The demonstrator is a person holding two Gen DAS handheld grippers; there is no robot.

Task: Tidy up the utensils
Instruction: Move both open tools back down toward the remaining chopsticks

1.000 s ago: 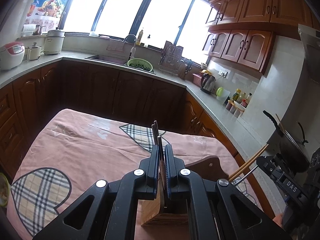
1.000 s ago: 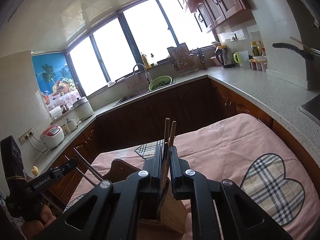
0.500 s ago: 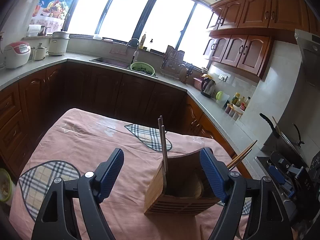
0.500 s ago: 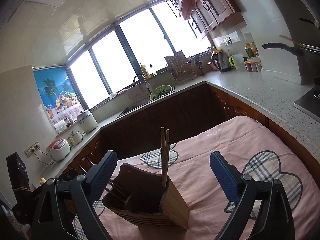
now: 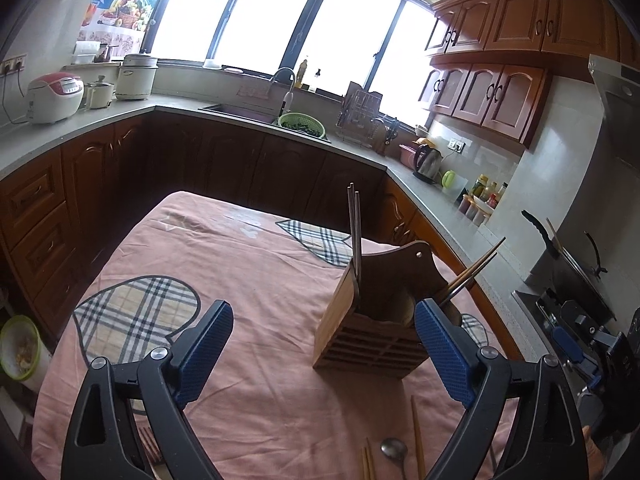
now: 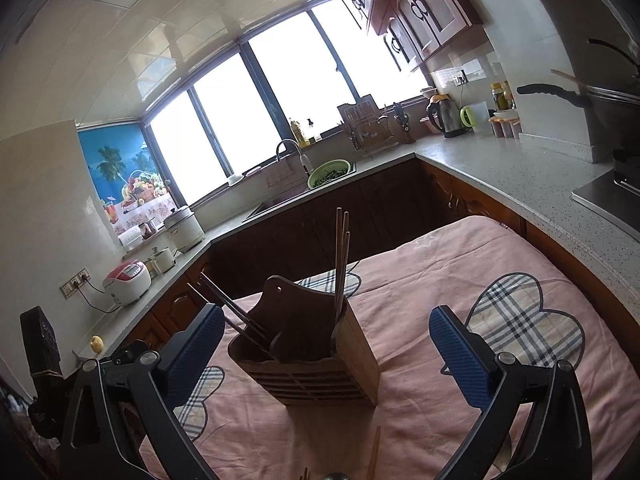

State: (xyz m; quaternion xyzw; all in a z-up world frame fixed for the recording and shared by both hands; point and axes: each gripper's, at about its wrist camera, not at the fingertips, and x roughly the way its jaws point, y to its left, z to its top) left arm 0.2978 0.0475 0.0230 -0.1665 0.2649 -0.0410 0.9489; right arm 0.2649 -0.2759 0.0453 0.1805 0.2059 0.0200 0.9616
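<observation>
A wooden utensil holder stands on the pink-clothed table. Two chopsticks stand upright in one compartment. Another pair leans out the other side. My left gripper hangs back from the holder, its jaws opening with nothing between them. My right gripper is likewise back from it, jaws opening and empty. Loose chopsticks, a spoon and a fork lie on the cloth near the front edge.
Dark wooden cabinets and a grey counter wrap around the table. On it are a sink with a green colander, a kettle and a rice cooker. A pan sits on the stove at the right.
Both grippers were shut on chopsticks over the holder. They have opened wide and pulled back, leaving both pairs standing in the holder. Loose utensils now show at the front edge.
</observation>
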